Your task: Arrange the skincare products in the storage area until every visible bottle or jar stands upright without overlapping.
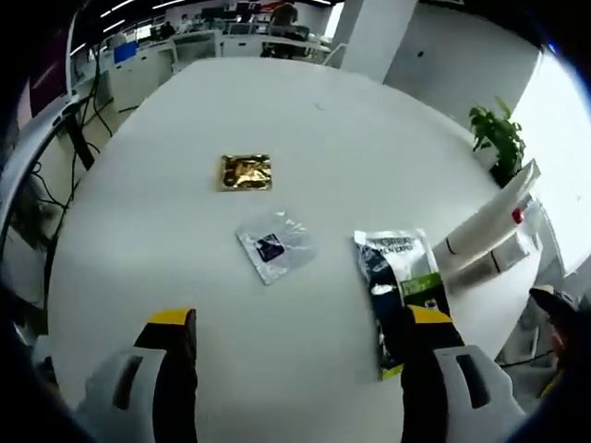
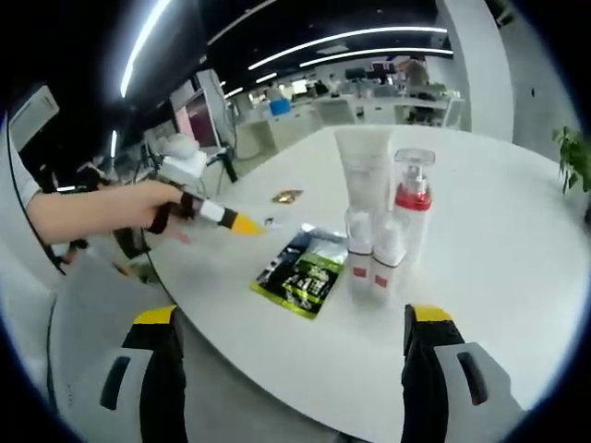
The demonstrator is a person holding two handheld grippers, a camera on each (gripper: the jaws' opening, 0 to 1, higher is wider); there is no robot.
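Note:
In the right gripper view a tall white tube [image 2: 363, 171], a clear pump bottle with a red collar [image 2: 413, 198] and two small white bottles [image 2: 371, 251] stand upright in a tight cluster on the white table [image 2: 499, 277]. A black-and-green packet [image 2: 303, 268] lies flat just left of them. My right gripper [image 2: 294, 316] is open, off the table's near edge and short of the cluster. My left gripper [image 1: 300, 323] is open above the table, its right jaw over the packet [image 1: 399, 286]. The tube and bottles [image 1: 485, 231] show at the right edge.
A gold sachet [image 1: 246, 173] and a clear sachet with a dark label [image 1: 274, 245] lie flat mid-table. A hand holds the left gripper [image 2: 199, 208] over the table's left side. A potted plant [image 1: 499, 138] stands beyond the far edge. Office desks are behind.

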